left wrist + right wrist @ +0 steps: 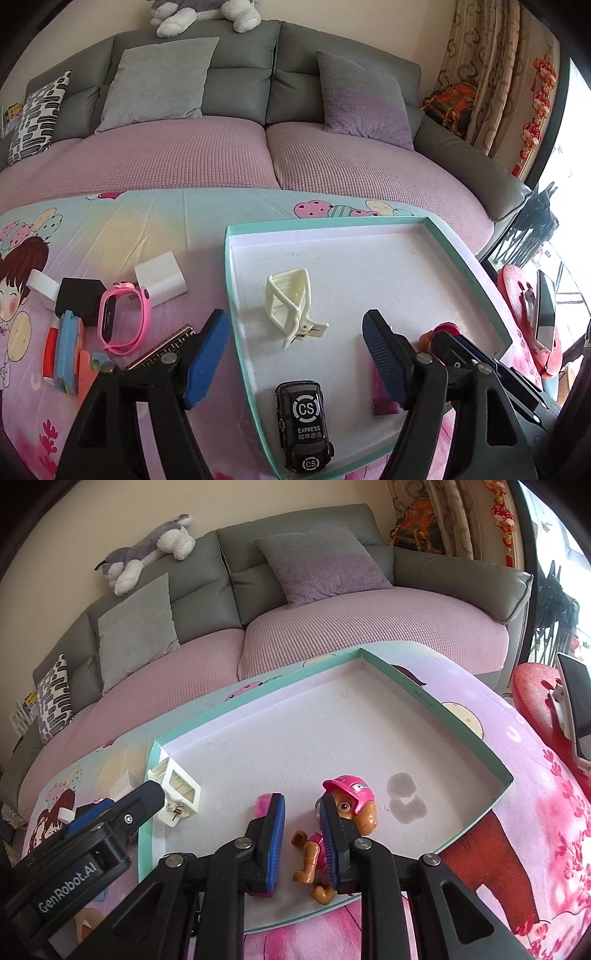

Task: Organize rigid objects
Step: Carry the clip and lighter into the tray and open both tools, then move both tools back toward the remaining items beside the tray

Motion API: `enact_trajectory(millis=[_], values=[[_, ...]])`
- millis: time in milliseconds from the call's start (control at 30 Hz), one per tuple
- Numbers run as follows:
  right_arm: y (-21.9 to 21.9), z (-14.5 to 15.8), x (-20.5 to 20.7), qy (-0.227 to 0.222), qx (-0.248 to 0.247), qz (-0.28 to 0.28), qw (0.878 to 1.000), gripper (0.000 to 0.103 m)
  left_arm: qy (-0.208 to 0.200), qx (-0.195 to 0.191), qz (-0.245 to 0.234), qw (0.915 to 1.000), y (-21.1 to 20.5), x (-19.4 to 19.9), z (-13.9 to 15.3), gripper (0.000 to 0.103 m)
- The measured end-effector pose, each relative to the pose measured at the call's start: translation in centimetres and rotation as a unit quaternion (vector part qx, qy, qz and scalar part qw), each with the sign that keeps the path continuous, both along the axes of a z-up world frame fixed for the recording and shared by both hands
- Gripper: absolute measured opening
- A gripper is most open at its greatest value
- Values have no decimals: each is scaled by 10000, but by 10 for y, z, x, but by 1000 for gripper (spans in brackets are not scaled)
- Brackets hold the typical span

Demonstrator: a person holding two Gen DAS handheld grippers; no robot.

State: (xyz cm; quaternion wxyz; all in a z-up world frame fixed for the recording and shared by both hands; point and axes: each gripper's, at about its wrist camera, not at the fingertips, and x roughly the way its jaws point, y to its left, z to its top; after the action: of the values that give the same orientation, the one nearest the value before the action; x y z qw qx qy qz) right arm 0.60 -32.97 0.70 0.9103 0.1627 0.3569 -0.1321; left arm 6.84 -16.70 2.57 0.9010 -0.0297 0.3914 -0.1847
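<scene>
Two grippers, left gripper [295, 354] and right gripper [303, 834], stand open; stiff, light toy dog [340, 823] suits a body grasp.

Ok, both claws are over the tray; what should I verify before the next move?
1. Left claw open, gripping nothing: ok.
2. Right claw free of the pup: cannot tell; there is a gap at one pad, and the other pad hides its side.
3. Pup lies inside the tray: ok.
4. Car and clip in the tray: ok.
5. All items sorted: not ok; the watch and harmonica lie outside the tray.
</scene>
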Motion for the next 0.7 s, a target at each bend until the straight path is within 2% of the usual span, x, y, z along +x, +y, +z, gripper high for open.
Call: enact_trajectory(millis=[33, 100, 200, 367, 400, 567, 667, 700], values=[[0, 0, 0, 3, -16, -15, 10000, 45, -17, -6, 40, 10000, 3, 0, 1, 77], [0, 0, 0, -13, -14, -18, 10000, 57, -37, 0, 136, 9999, 9, 0, 3, 82], [1, 1, 0, -26, -76, -8, 10000, 64, -39, -13, 277, 9996, 18, 2, 4, 83], [3, 1, -1, -70, -319, -64, 9994, 93, -19, -27, 476, 9989, 33, 4, 4, 83], [3, 1, -1, -76, -329, -73, 9994, 101, -13, -16, 506, 9987, 35, 5, 4, 83], [4, 1, -1, -76, -370, -62, 9993, 103, 43, 271, 701, 9972, 39, 7, -1, 85], [5, 1, -1, -67, -432, -56, 9990, 103, 68, 408, 881, 9953, 43, 9, -5, 99], [5, 1, -1, -73, -441, -62, 9990, 103, 106, 420, 935, 9947, 45, 10, -7, 99]])
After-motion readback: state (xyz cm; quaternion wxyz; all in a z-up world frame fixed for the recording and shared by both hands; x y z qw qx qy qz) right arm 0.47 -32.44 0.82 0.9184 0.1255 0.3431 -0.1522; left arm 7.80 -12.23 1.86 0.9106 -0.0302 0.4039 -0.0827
